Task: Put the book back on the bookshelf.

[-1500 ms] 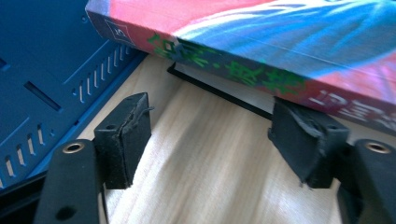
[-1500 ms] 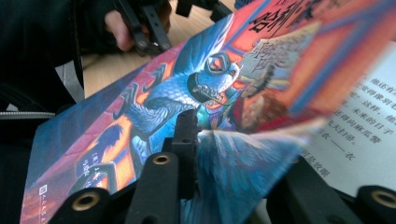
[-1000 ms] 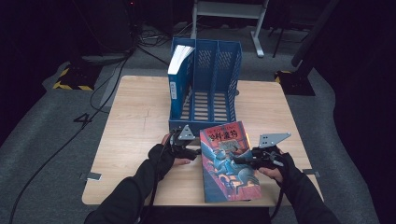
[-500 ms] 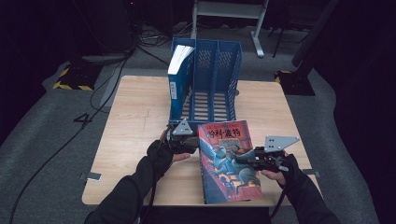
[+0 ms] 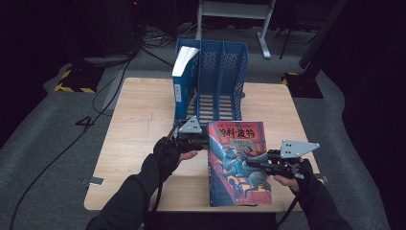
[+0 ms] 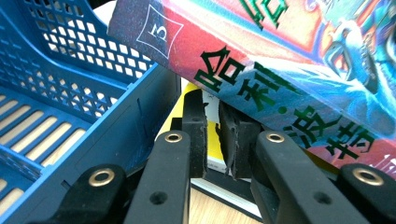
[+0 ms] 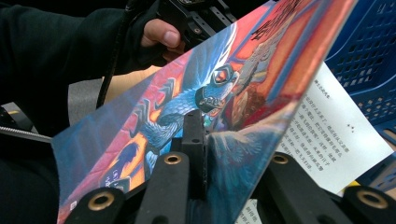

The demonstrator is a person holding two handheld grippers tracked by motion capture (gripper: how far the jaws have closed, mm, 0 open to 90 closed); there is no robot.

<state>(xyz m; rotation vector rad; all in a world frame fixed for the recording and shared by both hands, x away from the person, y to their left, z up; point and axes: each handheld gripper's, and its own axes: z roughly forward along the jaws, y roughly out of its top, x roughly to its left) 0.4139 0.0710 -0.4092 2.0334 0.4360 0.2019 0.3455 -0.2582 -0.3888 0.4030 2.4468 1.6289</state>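
Note:
A paperback book [image 5: 239, 163] with a red and blue illustrated cover is held above the table's front half, between both grippers. My left gripper [image 5: 203, 141] is at its upper left corner. In the left gripper view the jaws [image 6: 218, 121] have just been closing and stand nearly together under the spine [image 6: 280, 70], pinching the book's edge. My right gripper [image 5: 253, 165] is shut on the front cover's right edge. In the right gripper view one jaw lies on the cover [image 7: 187, 93]; the other is hidden beneath it. A printed page [image 7: 327, 121] shows below the lifted cover.
A blue file rack [image 5: 220, 62] with several compartments stands at the back of the wooden table [image 5: 139, 124], just behind the book. Another book [image 5: 184, 72] stands upright in its leftmost compartment. The rack's mesh wall [image 6: 70, 93] is close to the left gripper.
The left jaws have closed at the book's spine edge. Both hands have risen, and the book has come up off the table with its cover tilted.

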